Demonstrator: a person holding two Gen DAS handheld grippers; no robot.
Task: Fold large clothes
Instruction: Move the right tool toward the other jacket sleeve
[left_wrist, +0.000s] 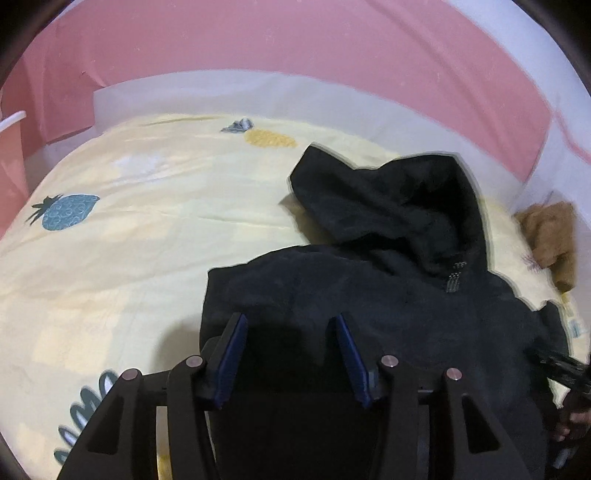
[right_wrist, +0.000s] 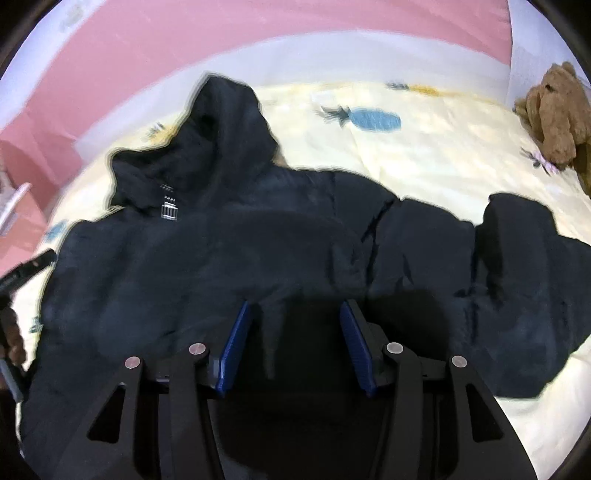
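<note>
A black hooded jacket (left_wrist: 406, 295) (right_wrist: 221, 258) lies spread on a pale yellow bed cover (left_wrist: 129, 258) (right_wrist: 424, 158), back side up, with its hood (left_wrist: 388, 199) (right_wrist: 221, 129) pointing away. One sleeve (right_wrist: 517, 277) stretches out to the right in the right wrist view. My left gripper (left_wrist: 290, 321) stands over the jacket's left part, blue pads apart, dark cloth beneath them. My right gripper (right_wrist: 295, 306) is low over the jacket's body; a raised ridge of fabric sits between its pads without touching them. Each gripper shows at the edge of the other's view.
A brown teddy bear (left_wrist: 550, 236) (right_wrist: 554, 114) sits at the bed's right side beyond the sleeve. Pink and white cloth (left_wrist: 258, 44) backs the bed. A pink container (left_wrist: 11, 147) stands off the bed's left edge. A hand (right_wrist: 14, 339) holds the left gripper.
</note>
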